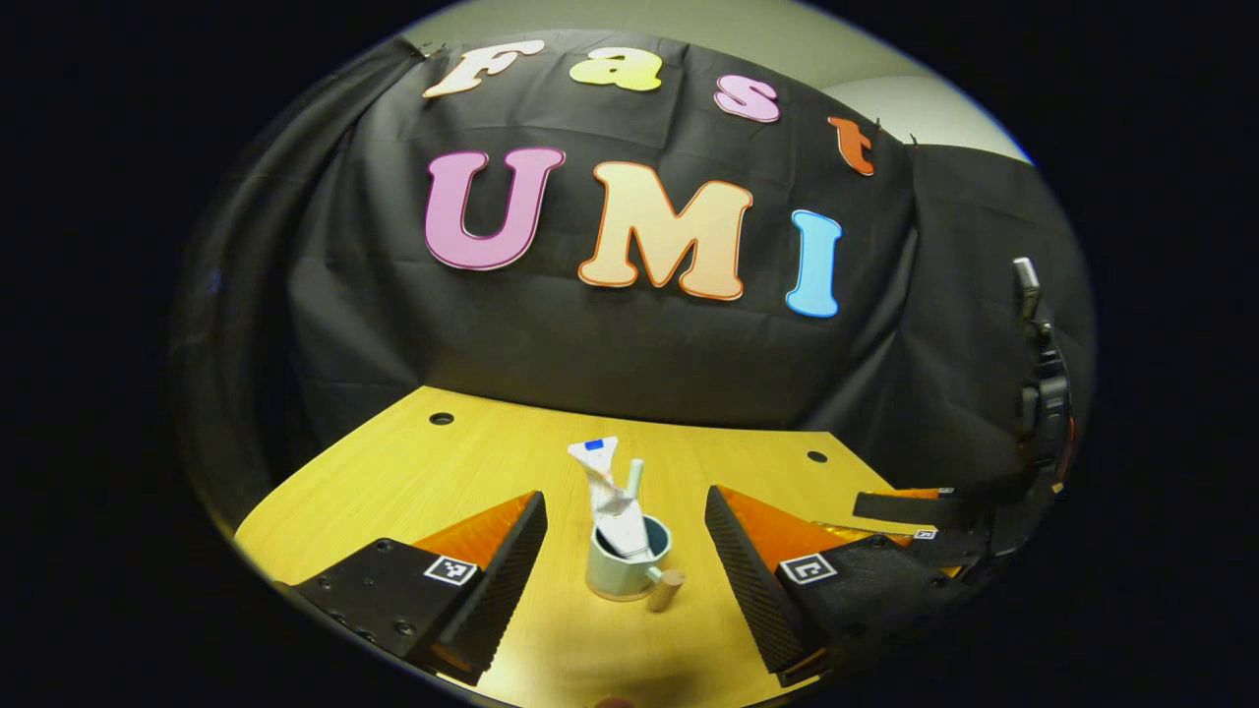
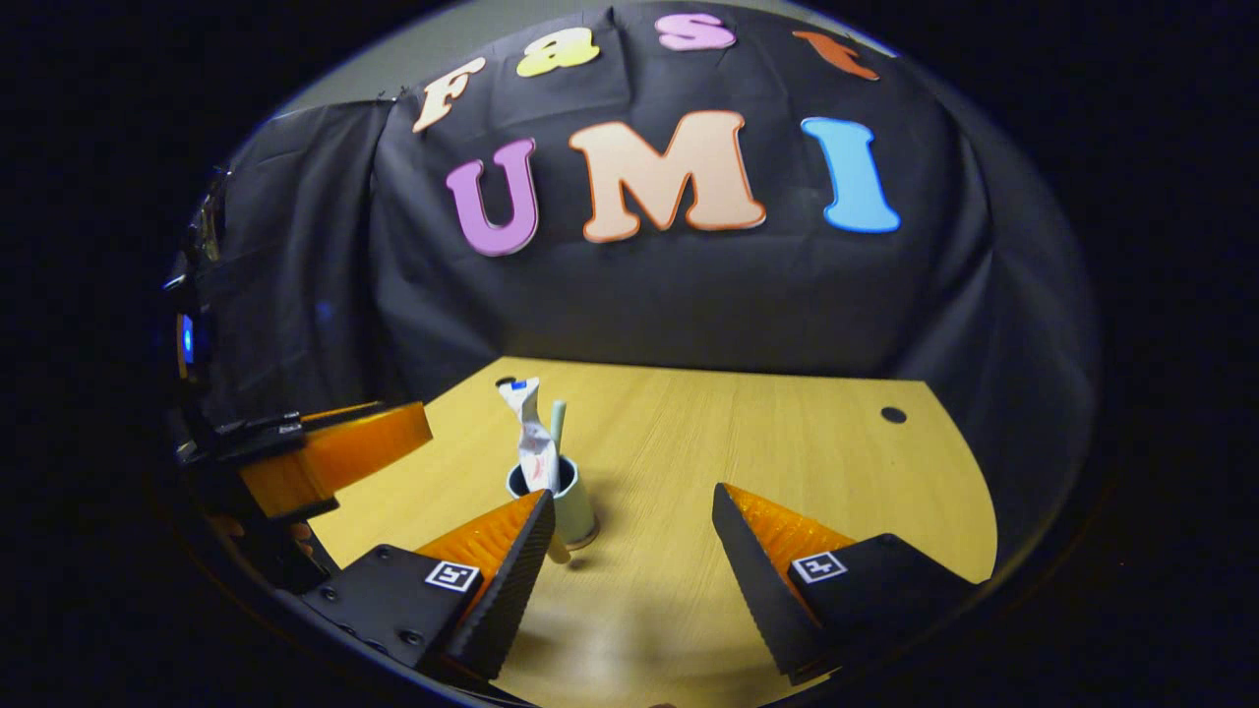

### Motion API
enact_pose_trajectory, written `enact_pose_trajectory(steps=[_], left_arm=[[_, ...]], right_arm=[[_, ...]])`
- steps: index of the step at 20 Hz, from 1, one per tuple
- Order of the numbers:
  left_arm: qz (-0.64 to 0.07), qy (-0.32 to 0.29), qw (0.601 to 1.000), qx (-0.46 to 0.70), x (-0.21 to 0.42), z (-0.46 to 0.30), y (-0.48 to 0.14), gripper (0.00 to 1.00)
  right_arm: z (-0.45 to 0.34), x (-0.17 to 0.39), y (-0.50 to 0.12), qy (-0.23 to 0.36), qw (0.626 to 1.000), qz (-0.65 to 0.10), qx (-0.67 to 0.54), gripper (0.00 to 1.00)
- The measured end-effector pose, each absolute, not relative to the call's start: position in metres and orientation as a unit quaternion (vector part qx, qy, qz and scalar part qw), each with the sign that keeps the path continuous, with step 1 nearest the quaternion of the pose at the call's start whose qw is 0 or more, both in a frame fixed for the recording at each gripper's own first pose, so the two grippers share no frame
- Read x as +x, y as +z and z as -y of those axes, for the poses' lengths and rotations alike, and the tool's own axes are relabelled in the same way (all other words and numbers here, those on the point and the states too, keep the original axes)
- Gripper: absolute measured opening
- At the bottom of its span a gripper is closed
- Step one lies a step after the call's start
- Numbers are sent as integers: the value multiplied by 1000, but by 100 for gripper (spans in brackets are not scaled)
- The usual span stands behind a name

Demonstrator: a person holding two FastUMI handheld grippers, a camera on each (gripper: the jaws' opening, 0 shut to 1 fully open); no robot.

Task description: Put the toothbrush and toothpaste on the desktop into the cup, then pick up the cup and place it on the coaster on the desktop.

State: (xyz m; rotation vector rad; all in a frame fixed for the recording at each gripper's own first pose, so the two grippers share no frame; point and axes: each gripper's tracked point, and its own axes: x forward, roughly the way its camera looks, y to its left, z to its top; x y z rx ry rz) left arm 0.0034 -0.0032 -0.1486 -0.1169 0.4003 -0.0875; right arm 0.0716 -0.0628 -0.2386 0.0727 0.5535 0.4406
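Left gripper view: yellow wooden desktop [image 1: 413, 482], black cloth wall [image 1: 610, 354] behind.

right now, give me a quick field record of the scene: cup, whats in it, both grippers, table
cup: pale blue-grey cup, upright on the wooden table, wooden handle facing the camera
contents: toothpaste tube and toothbrush, both standing in the cup
left gripper: jaws open, either side of the cup, not touching it
right gripper: jaws open, holding nothing, cup by its left finger
coaster: cannot tell
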Motion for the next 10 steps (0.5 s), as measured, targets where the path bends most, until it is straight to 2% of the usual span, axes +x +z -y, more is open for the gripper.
enact_pose_trajectory(steps=[6,10], left_arm=[[-142,-23,989,-41,-10,26,-104,95],[-113,-27,993,-27,-16,24,-74,94]], right_arm=[[122,67,-163,161,977,-137,34,99],[132,55,-129,135,983,-109,56,98]])
